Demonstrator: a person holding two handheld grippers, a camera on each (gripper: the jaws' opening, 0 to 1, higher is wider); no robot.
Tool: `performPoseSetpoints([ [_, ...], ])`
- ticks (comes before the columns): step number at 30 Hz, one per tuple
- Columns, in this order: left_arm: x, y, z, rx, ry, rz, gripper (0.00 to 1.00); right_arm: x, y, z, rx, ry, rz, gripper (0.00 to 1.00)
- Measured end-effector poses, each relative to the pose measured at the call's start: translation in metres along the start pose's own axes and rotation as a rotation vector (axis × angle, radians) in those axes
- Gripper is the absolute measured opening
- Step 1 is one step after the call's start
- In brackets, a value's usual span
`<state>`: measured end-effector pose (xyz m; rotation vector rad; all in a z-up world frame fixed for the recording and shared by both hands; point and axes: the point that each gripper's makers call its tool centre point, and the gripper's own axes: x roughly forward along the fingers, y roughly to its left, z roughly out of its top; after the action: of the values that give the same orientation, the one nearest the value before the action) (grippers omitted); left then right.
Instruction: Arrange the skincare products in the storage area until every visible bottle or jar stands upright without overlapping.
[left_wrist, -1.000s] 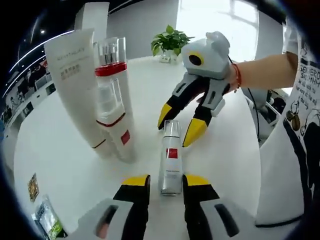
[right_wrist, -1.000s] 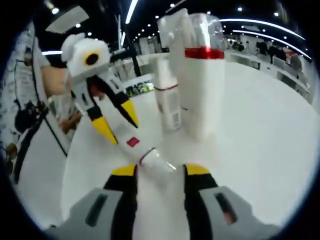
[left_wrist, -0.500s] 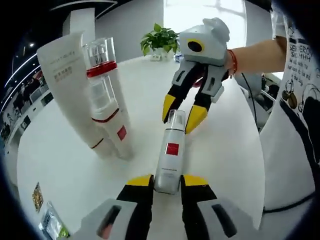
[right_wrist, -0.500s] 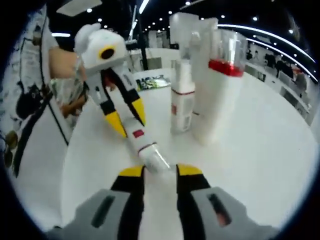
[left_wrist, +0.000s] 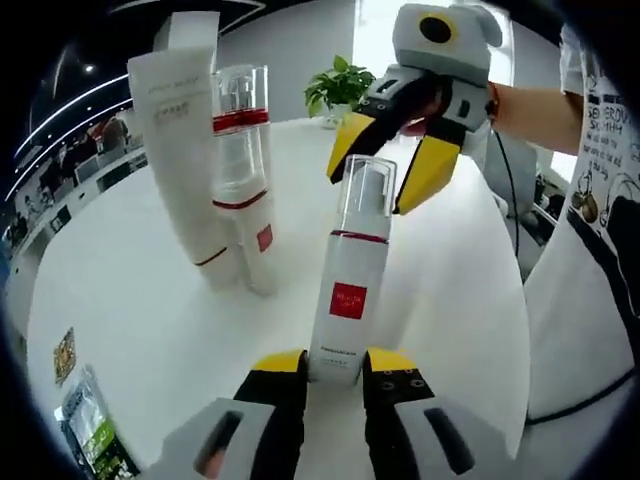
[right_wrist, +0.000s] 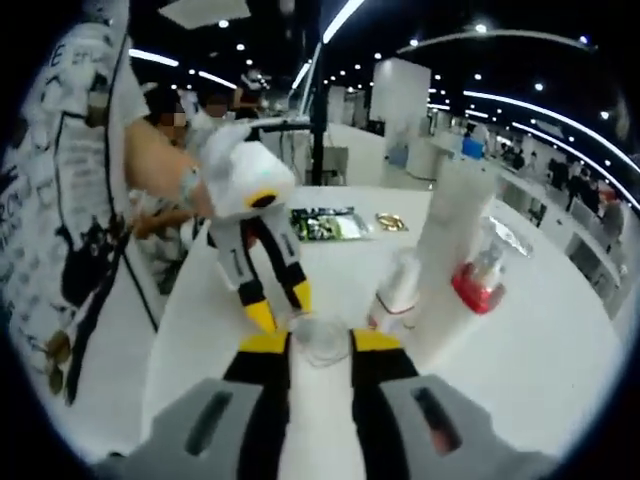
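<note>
Left gripper (left_wrist: 333, 368) low on the white table (left_wrist: 130, 300), jaws clasping the base of an upright pump bottle (left_wrist: 350, 290). Right gripper (left_wrist: 398, 165) reaches down from above, jaws pinching its clear cap (left_wrist: 366, 195).

table (left_wrist: 120, 300): white, round | bottles (left_wrist: 345, 290), tube (left_wrist: 185, 150), sachets (left_wrist: 90, 435)

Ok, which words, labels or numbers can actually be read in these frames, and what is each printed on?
No text reads clearly enough to quote.
Pump bottle: white print on its red square label, blurred.
Tall white tube: grey lettering, too small.
Person's white shirt: black print, cut off and distorted.
Sachets at the table edge: unreadable.
</note>
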<state>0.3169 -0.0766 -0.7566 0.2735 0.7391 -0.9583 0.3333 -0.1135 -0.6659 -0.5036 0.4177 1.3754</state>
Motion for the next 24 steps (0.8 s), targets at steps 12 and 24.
performPoseSetpoints([
  [12, 0.004, -0.001, -0.007, 0.043, 0.005, 0.012, 0.19, 0.02, 0.018, 0.042, -0.049, -0.075, 0.059, 0.18],
  [24, 0.005, -0.001, -0.009, 0.024, -0.051, 0.016, 0.2, 0.035, 0.029, 0.053, -0.163, -0.055, 0.098, 0.18],
])
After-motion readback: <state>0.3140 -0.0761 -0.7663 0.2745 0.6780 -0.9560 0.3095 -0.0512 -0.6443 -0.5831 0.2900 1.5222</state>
